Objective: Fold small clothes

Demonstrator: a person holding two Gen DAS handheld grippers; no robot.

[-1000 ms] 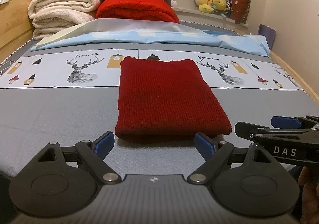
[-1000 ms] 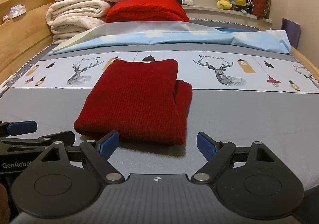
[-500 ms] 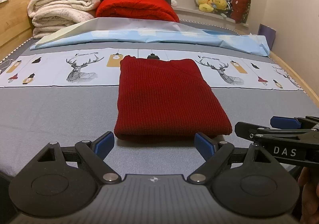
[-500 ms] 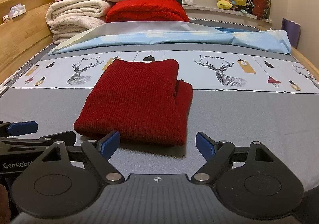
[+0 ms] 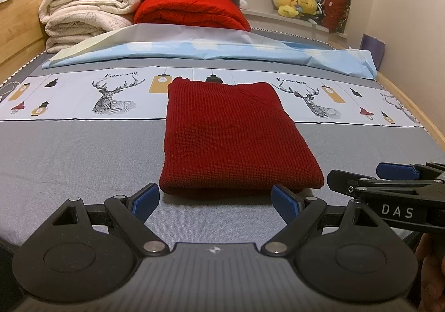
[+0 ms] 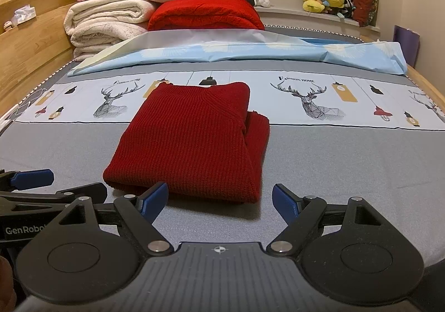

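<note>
Left claw (image 5: 215,198) sits at 6 o'clock in its own view, its blue-padded fingers (image 5: 146,201) spread wide and holding nothing. Straight ahead at 12 o'clock lies the folded red knit sweater (image 5: 233,137), flat on the gray bed sheet (image 5: 69,156); its long axis runs away from the claw toward the deer-print band (image 5: 116,95). The near hem spans almost the whole gap between the pads and lies just beyond them, apparently not touching. At 3 o'clock the right claw (image 5: 361,177) enters side-on, level with the sweater's near right corner.

From the right wrist view, the right claw (image 6: 221,196) is likewise spread wide and empty. Here the sweater (image 6: 186,139) lies toward 11 o'clock, its near right corner falling between the pads and its near left corner just past the left pad. A tucked layer shows along the sweater's right edge. The left claw (image 6: 55,184) reaches in at 9 o'clock, just beside the near left corner.

Both claws look about equally near the hem, one per corner. The garment appears already folded into a compact rectangle, so any further fold would probably lift this near edge away toward the far end.
</note>
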